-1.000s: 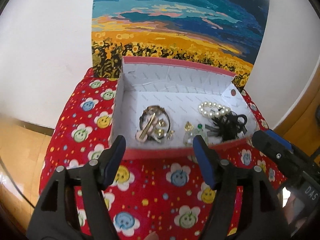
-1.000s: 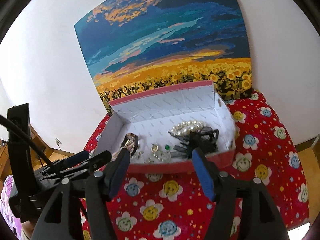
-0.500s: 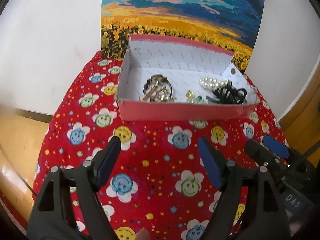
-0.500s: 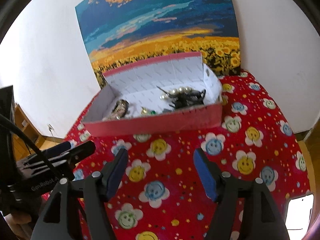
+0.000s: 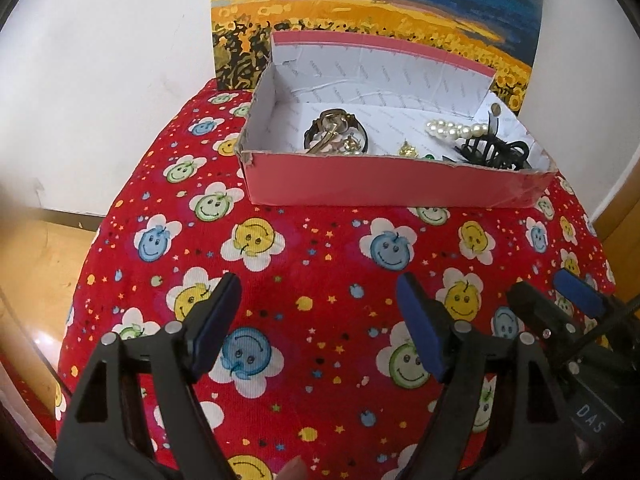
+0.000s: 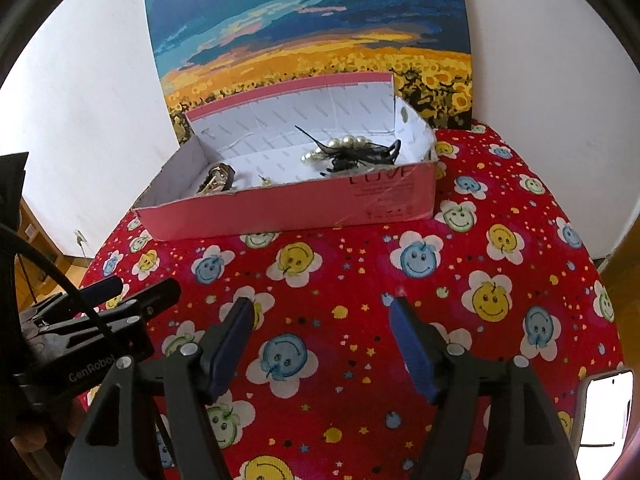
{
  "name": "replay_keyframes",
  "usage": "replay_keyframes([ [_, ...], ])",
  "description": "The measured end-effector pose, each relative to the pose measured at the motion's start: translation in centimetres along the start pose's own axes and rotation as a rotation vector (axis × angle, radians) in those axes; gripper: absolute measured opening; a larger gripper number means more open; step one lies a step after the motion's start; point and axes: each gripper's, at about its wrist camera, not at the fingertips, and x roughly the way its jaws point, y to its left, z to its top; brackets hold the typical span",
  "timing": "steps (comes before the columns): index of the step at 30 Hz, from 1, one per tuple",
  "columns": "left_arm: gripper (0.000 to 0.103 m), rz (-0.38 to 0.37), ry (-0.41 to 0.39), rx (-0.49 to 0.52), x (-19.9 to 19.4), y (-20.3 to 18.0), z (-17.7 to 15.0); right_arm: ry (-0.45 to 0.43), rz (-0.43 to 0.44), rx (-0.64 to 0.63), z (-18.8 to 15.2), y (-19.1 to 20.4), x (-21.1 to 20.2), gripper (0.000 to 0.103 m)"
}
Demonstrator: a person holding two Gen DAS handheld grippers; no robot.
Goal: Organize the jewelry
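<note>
— Grippers first? Left gripper (image 5: 318, 294) and right gripper (image 6: 320, 316) both hang over the red smiley-flower cloth (image 5: 320, 248), fingers spread wide, holding nothing.

— Beyond them?

— Pink box (image 5: 384, 182) at the cloth's far side, holding the jewelry: a pearl string (image 5: 456, 130), a black hair clip (image 5: 492, 150), gold pieces (image 5: 336, 136).

— And the room?

— Sunflower painting (image 6: 312, 40) against a white wall (image 5: 108, 80); wooden floor (image 5: 28, 272) at the left.
</note>
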Motion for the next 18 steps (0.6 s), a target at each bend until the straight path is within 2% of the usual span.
replay_keyframes([
  [18, 0.073, 0.030, 0.010, 0.012, 0.69, -0.52, -0.33, 0.026, -0.008, 0.023, -0.07, -0.34, 0.57, 0.074],
])
